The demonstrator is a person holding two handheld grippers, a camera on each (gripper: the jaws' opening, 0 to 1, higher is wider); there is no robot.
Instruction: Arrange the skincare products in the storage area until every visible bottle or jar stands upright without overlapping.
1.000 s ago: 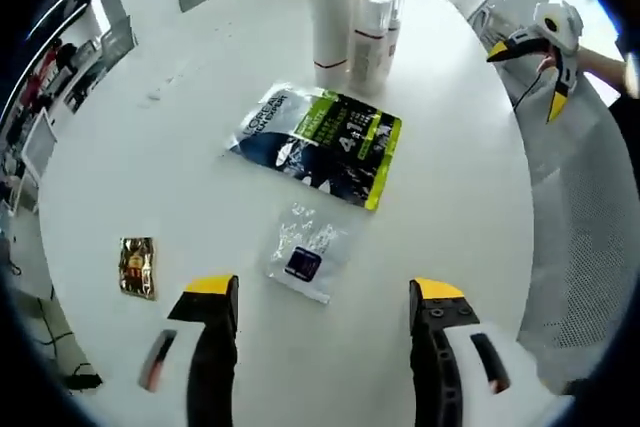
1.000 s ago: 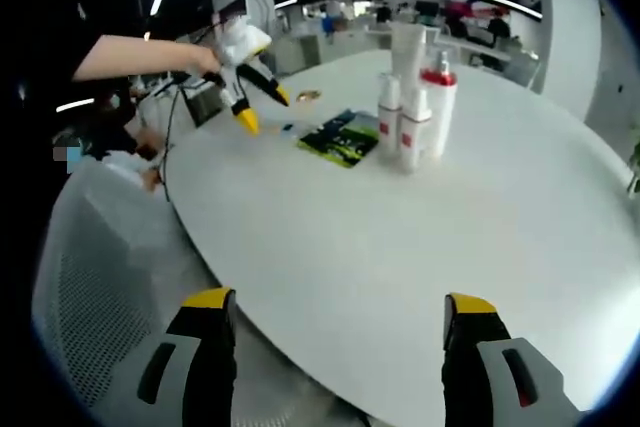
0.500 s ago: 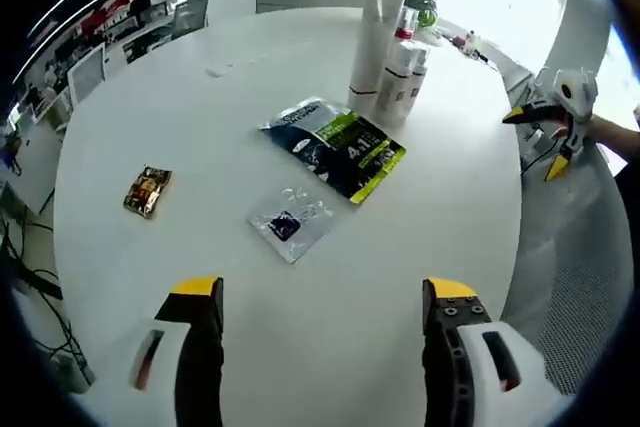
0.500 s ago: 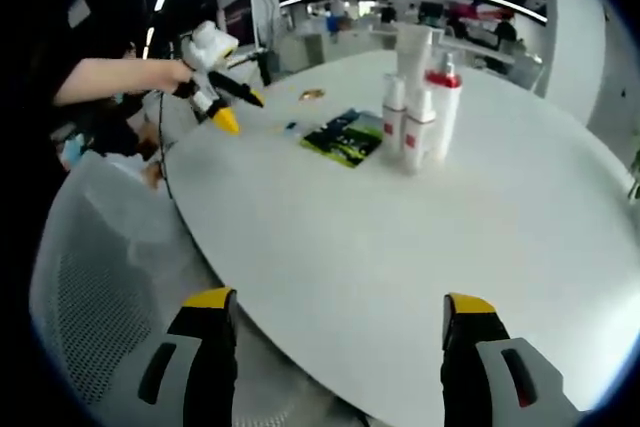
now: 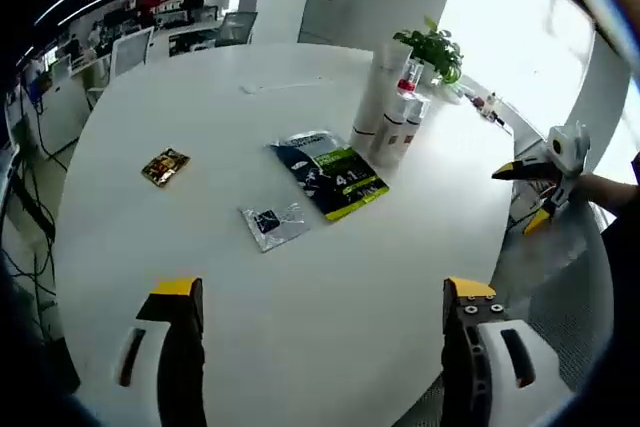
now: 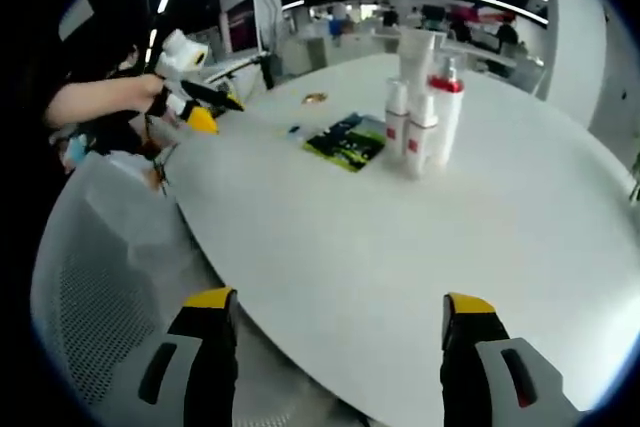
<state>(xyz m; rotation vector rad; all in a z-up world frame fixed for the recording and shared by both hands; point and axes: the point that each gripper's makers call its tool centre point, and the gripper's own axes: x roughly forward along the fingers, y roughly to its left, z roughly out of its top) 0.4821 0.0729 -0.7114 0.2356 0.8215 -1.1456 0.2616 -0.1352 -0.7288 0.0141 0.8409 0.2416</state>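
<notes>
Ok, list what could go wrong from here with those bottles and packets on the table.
1. The bottles stand tightly bunched; reaching for one with open fingers may well topple its neighbours.
2. The green sachet and the clear packet lie flat, so they could slide instead of being gripped.
3. The left gripper and the right gripper both hover well short of the products; a hasty reach could sweep the gold packet away.

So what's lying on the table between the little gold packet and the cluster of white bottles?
In the left gripper view, between the gold packet and the white bottles lie a small clear sachet and a larger dark-and-green pouch, both flat on the white table.
</notes>
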